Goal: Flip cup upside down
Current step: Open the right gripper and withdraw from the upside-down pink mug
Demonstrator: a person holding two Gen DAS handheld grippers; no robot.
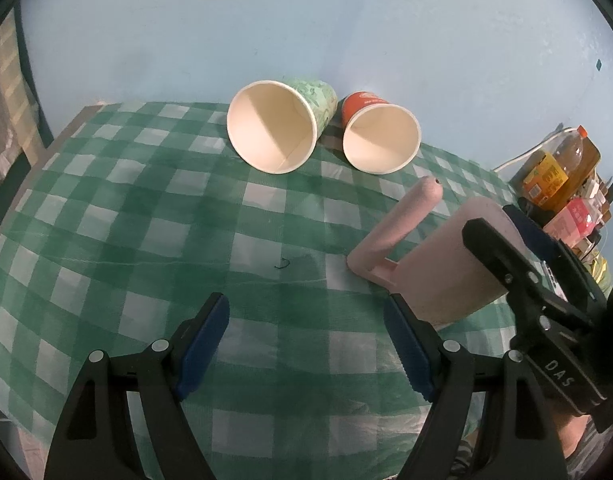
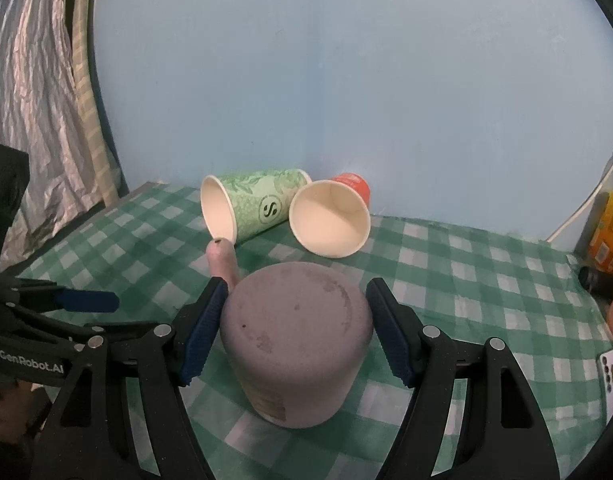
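Near the table's front edge:
Pink cup [image 2: 296, 344]: upside down on the checked table [image 2: 486, 280], base up, handle [image 2: 223, 261] pointing toward the far edge.
Right tongs [image 2: 294, 328]: spread around the cup; whether the pads touch it is unclear.
Left tongs [image 1: 306, 344]: spread, pinching nothing, beside the cup.
Far edge: green paper cup [image 1: 274, 128] and orange paper cup [image 1: 380, 136] lie on their sides, mouths forward.

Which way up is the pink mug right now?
Upside down: the pink mug shows its flat base facing up, mouth down on the checked cloth, handle sticking out, between the open right tongs.
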